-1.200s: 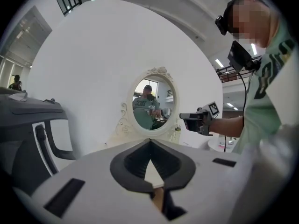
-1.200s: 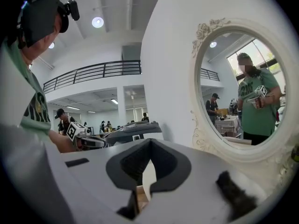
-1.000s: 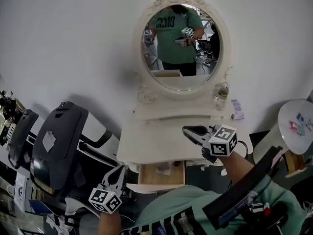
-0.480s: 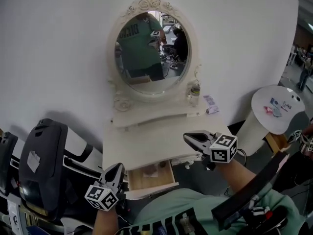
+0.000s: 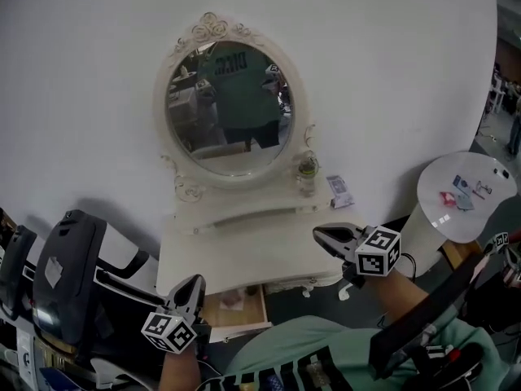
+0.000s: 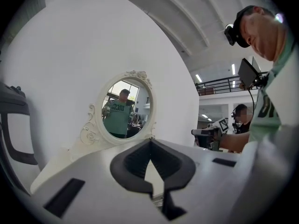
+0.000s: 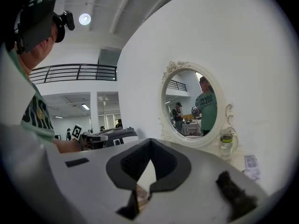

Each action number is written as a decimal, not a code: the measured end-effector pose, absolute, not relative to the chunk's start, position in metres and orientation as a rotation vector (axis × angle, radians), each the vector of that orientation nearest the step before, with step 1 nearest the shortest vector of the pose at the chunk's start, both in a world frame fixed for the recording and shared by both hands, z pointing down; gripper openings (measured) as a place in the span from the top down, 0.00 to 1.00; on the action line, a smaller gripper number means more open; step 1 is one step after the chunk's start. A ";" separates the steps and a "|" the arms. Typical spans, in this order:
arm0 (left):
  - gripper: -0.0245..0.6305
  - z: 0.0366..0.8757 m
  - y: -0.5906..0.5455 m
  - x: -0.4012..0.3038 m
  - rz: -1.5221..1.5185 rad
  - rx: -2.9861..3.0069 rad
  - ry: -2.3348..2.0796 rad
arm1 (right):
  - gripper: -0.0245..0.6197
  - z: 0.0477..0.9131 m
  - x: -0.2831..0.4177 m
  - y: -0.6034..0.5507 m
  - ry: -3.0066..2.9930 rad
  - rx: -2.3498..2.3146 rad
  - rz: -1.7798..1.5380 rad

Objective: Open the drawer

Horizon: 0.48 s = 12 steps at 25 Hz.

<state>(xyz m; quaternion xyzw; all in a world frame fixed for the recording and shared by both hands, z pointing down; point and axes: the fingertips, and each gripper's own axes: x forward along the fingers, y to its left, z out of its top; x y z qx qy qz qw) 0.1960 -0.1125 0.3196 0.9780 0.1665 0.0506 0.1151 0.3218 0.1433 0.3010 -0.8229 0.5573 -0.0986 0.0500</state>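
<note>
Nearest, at about 7 o'clock in the head view, the left gripper (image 5: 193, 285) is seen with its jaws pressed together on nothing. Just at its 3 o'clock the drawer (image 5: 236, 306) is found pulled out from under the dressing table (image 5: 244, 247), its wooden inside exposed, with small contents that cannot be identified. It is touched by neither gripper. At 4 o'clock the right gripper (image 5: 321, 235) is held over the table's right edge, jaws likewise closed and empty. Farther off, at 12 o'clock, an oval mirror (image 5: 228, 104) and a small bottle (image 5: 307, 175) are seen at the wall. The opening is judged done; at most a fuller pull is left.
</note>
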 end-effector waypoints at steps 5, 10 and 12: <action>0.95 0.317 -0.072 0.208 0.143 2.836 0.529 | 0.95 0.307 0.336 0.173 1.691 -2.516 -0.303; 0.95 0.313 -0.080 0.201 0.169 2.873 0.520 | 0.95 0.306 0.331 0.166 1.695 -2.528 -0.274; 0.95 0.311 -0.086 0.198 0.169 2.883 0.512 | 0.95 0.309 0.326 0.164 1.696 -2.538 -0.287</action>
